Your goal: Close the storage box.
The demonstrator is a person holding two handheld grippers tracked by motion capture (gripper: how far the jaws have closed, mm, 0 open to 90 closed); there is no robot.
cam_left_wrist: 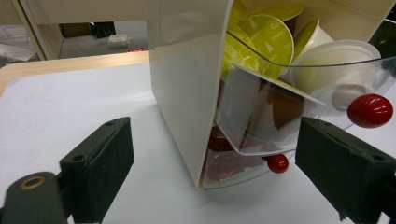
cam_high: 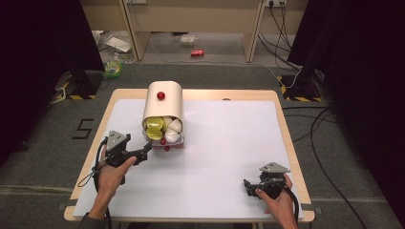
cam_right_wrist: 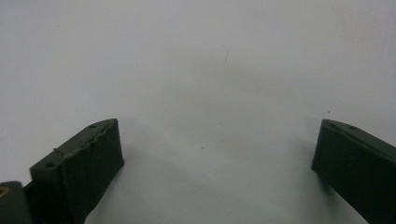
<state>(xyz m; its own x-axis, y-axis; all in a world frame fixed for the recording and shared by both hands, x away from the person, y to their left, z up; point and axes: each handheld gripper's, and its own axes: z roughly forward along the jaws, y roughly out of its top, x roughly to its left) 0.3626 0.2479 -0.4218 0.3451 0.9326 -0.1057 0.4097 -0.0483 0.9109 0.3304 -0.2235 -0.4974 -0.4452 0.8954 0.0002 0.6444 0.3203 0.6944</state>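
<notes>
A cream dispenser box (cam_high: pixel 163 102) with a red knob on top (cam_high: pixel 161 96) stands on the white table (cam_high: pixel 224 143). Its clear upper drawer (cam_left_wrist: pixel 299 93) is tilted out and holds yellow pods (cam_left_wrist: pixel 268 39) and white pods (cam_left_wrist: pixel 331 60); that drawer's red knob (cam_left_wrist: pixel 370 110) is beside my left gripper's right jaw. A lower clear drawer with a smaller red knob (cam_left_wrist: pixel 277 163) holds red packets (cam_left_wrist: pixel 229 163). My left gripper (cam_high: pixel 145 151) (cam_left_wrist: pixel 215 158) is open, its jaws on either side of the box's front corner without touching it. My right gripper (cam_high: pixel 247 185) (cam_right_wrist: pixel 217 158) is open over bare table.
Beyond the table's far edge, the floor holds cables (cam_high: pixel 282 28), a red can (cam_high: pixel 197 53) and wooden furniture legs (cam_high: pixel 253 33). Dark curtains (cam_high: pixel 43 38) hang at both sides. White table surface stretches between the box and my right gripper.
</notes>
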